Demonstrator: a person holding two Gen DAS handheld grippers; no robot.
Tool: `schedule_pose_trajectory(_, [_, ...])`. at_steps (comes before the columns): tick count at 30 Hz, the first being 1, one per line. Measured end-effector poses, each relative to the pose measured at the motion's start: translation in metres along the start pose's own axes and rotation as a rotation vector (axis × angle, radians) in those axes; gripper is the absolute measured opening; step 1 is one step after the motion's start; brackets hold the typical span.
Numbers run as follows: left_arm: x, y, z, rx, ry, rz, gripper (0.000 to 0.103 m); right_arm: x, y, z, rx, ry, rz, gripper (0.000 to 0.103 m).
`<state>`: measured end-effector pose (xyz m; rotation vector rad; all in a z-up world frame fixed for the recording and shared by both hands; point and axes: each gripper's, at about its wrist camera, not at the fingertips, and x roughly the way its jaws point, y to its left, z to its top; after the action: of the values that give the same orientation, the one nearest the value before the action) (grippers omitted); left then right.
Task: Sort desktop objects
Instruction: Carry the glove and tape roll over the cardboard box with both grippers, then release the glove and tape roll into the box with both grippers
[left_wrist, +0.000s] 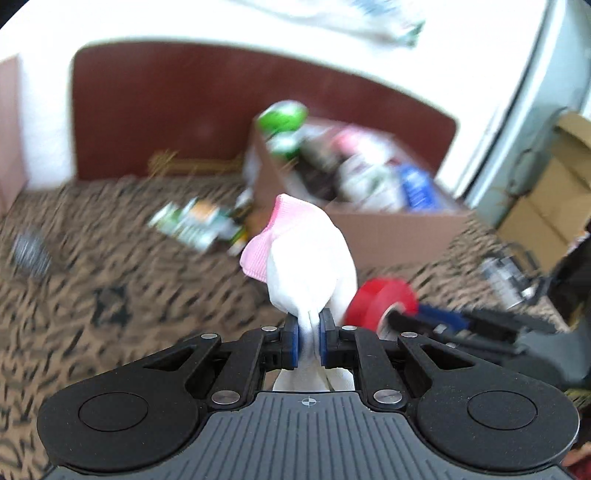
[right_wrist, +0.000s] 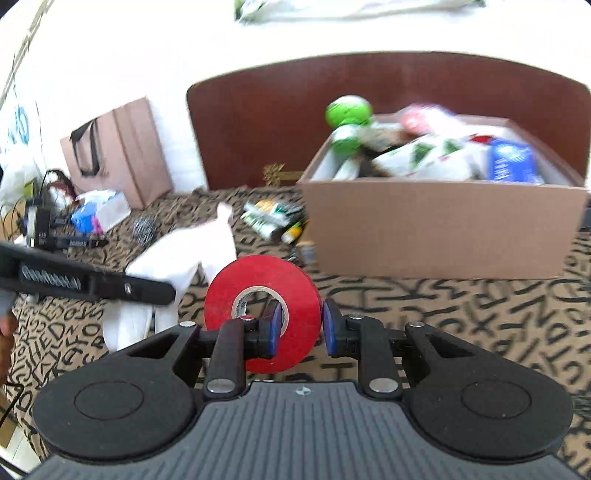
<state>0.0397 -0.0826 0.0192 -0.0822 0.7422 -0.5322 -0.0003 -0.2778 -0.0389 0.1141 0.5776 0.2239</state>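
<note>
Left tool (left_wrist: 308, 332) pinches soft white-and-pink sock (left_wrist: 306, 254); right tool (right_wrist: 300, 325) clamps glossy red tape ring (right_wrist: 295, 295).

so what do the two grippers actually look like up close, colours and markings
Both match. The left gripper and right gripper have a ribbed grey body with a small crosshair mark at the front edge, two round black side housings, black linkage arms with silver rivets, and blue pads on black fingers. No cables or sleeves show.
</note>
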Motion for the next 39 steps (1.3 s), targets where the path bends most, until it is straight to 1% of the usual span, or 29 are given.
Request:
schedule_pose_trajectory(4, [0.001,-0.040,0.032,0.070,-0.061,-0.055,0.005,-0.022,-0.025,0.011,0.021,-0.061,-0.039,0.026])
schedule_pose_trajectory(7, [0.011,-0.066,0.057,0.110,-0.097,-0.068,0.005,-0.035,-0.044,0.024,0.022,-0.109,-0.083,0.026])
schedule_pose_trajectory(9, [0.022,-0.079,0.073,0.117,-0.107,-0.083,0.005,-0.042,-0.058,0.036,0.016,-0.142,-0.117,0.026])
schedule_pose_trajectory(11, [0.036,-0.087,0.092,0.103,-0.111,-0.098,0.005,-0.046,-0.072,0.048,-0.004,-0.173,-0.156,0.026])
schedule_pose_trajectory(13, [0.051,-0.095,0.112,0.087,-0.107,-0.127,0.005,-0.046,-0.087,0.065,-0.018,-0.199,-0.191,0.026])
schedule_pose_trajectory(15, [0.070,-0.102,0.133,0.083,-0.110,-0.129,0.005,-0.042,-0.104,0.082,-0.028,-0.219,-0.221,0.026])
schedule_pose_trajectory(19, [0.113,-0.112,0.170,0.073,-0.096,-0.121,0.006,-0.020,-0.134,0.115,-0.053,-0.222,-0.287,0.026])
schedule_pose_trajectory(23, [0.154,-0.113,0.197,0.062,-0.065,-0.106,0.006,0.020,-0.161,0.138,-0.072,-0.183,-0.330,0.026])
schedule_pose_trajectory(25, [0.173,-0.113,0.207,0.059,-0.051,-0.095,0.006,0.041,-0.174,0.148,-0.078,-0.161,-0.342,0.026])
schedule_pose_trajectory(30, [0.211,-0.112,0.220,0.083,-0.025,-0.053,0.006,0.085,-0.198,0.166,-0.084,-0.119,-0.364,0.026])
schedule_pose_trajectory(31, [0.216,-0.111,0.222,0.087,-0.025,-0.042,0.008,0.092,-0.203,0.169,-0.074,-0.115,-0.361,0.026])
schedule_pose_trajectory(32, [0.221,-0.110,0.223,0.092,-0.026,-0.036,0.012,0.098,-0.206,0.171,-0.065,-0.109,-0.354,0.027])
schedule_pose_trajectory(33, [0.224,-0.109,0.223,0.094,-0.028,-0.034,0.022,0.105,-0.210,0.174,-0.057,-0.100,-0.344,0.027])
schedule_pose_trajectory(34, [0.226,-0.108,0.223,0.094,-0.036,-0.030,0.038,0.110,-0.211,0.177,-0.054,-0.097,-0.332,0.027])
schedule_pose_trajectory(35, [0.226,-0.107,0.223,0.092,-0.051,-0.021,0.057,0.113,-0.212,0.179,-0.060,-0.097,-0.327,0.027])
schedule_pose_trajectory(36, [0.225,-0.106,0.222,0.095,-0.067,-0.022,0.068,0.116,-0.211,0.181,-0.073,-0.105,-0.329,0.028])
schedule_pose_trajectory(37, [0.222,-0.105,0.220,0.096,-0.086,-0.028,0.087,0.117,-0.209,0.183,-0.093,-0.109,-0.332,0.033])
schedule_pose_trajectory(38, [0.219,-0.104,0.219,0.092,-0.105,-0.031,0.097,0.116,-0.208,0.184,-0.107,-0.111,-0.335,0.050])
schedule_pose_trajectory(39, [0.215,-0.103,0.217,0.084,-0.125,-0.032,0.099,0.114,-0.206,0.183,-0.115,-0.126,-0.341,0.059])
